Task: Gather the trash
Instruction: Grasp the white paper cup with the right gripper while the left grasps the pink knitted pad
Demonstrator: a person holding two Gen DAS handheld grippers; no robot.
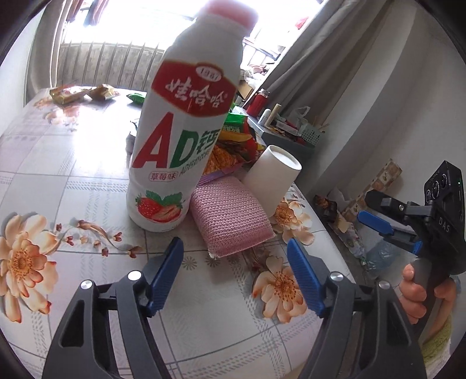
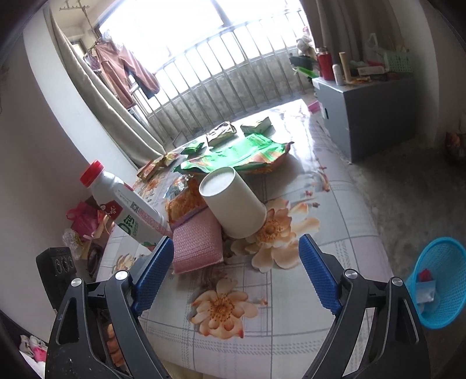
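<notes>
Lighting, as I see it: strong daylight from the window (image 2: 186,32) at top of both frames, blown out white. Glare on the tablecloth (image 1: 72,151) mid-left. Bottle cap (image 1: 230,11) blurred. Fisheye bending, dark vignette at corners. Foreground evenly lit.

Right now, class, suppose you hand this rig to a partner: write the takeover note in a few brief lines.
Left gripper: open, empty, facing the strawberry milk bottle.
Right gripper: open, empty, facing the paper cup.
Things: bottle upright on the flowered table; beside it a pink scrub pad; the cup upside down, tilted, leaning on the pad; snack wrappers behind.
Done: blue bin on the floor at the right already holds some scraps.
Left: bottle, cup and wrappers still to bin.
</notes>
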